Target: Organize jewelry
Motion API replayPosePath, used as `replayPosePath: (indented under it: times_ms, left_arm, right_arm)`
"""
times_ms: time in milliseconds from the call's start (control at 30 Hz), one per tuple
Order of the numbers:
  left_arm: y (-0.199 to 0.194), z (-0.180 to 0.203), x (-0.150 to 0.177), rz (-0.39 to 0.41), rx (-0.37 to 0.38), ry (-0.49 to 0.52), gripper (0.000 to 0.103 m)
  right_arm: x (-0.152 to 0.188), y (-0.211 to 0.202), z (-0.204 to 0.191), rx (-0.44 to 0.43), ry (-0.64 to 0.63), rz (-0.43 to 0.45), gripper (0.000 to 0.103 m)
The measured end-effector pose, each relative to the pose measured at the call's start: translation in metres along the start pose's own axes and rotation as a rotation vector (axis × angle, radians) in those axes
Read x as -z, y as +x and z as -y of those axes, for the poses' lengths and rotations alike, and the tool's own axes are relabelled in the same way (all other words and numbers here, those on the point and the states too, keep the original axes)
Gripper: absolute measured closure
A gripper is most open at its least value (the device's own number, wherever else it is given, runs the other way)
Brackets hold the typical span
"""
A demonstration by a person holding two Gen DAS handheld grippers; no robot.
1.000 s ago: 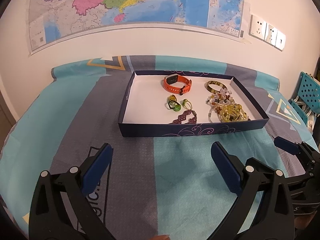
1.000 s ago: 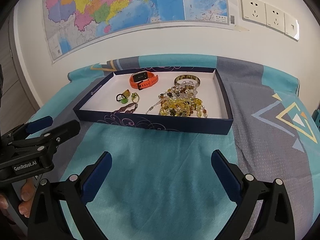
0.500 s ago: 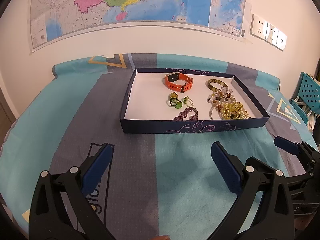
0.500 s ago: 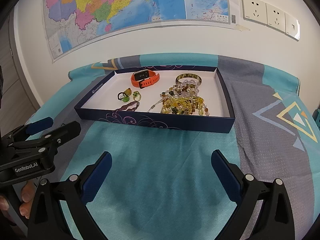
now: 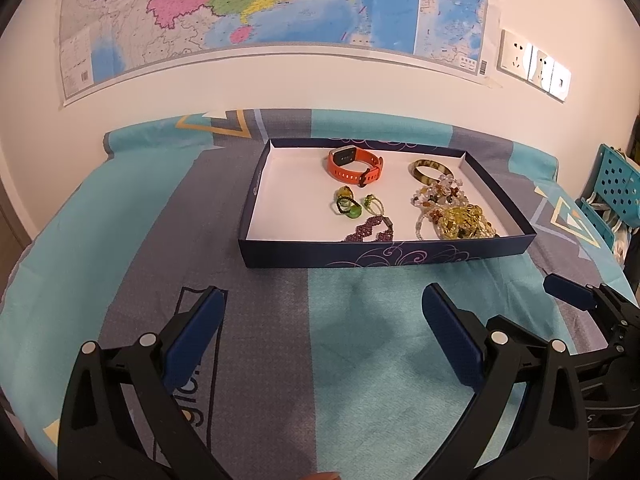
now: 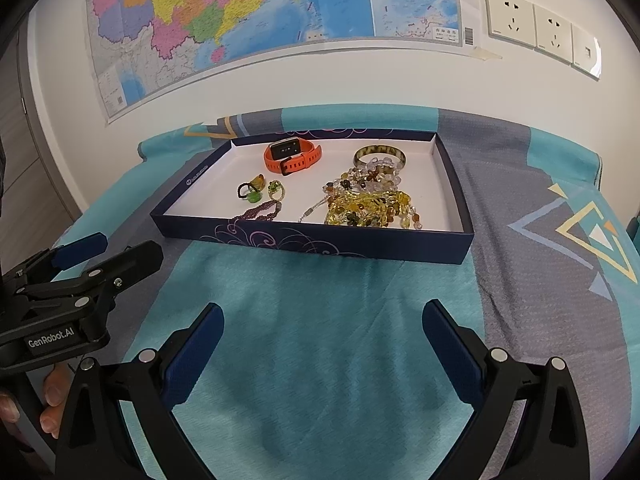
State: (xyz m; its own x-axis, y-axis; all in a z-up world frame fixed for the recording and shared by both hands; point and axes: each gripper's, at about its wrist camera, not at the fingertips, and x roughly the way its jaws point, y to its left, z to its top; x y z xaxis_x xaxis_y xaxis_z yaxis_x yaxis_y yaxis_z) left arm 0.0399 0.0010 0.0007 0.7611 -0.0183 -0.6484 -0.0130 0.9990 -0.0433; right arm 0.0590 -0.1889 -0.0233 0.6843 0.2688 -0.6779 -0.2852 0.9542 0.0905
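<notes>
Both the left gripper (image 5: 322, 340) and right gripper (image 6: 322, 344), spread wide and empty, should approach the tray (image 6: 312, 238) over its near edge, singling out one piece.

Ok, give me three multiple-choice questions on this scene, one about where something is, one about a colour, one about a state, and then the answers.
1. Where does the orange silicone watch lie?
A. on the bedspread beside the box
B. inside the dark blue shallow cardboard box, near its far wall
C. between gripper fingers

2. What colour are the finger pads of the right hand-held gripper?
A. blue
B. red
C. white

3. What state is the left hand-held gripper in?
A. shut on the mottled brown bangle
B. shut on nothing
C. open and empty

Answers:
1. B, the watch rests on the box's white floor close to the back edge.
2. A, both pads show dark blue on black arms.
3. C, its fingers stand wide apart over the teal and grey patterned bedspread with nothing between them.
</notes>
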Motion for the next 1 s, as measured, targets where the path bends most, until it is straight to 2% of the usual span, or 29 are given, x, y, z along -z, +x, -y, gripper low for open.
replayPosePath:
  times_ms: [1000]
  left_arm:
    - [0.0011, 0.0010, 0.0007, -0.001, 0.000, -0.002, 0.005]
  right_arm:
    - [0.0003, 0.0021, -0.0002, -0.002, 0.009, -0.003, 0.007]
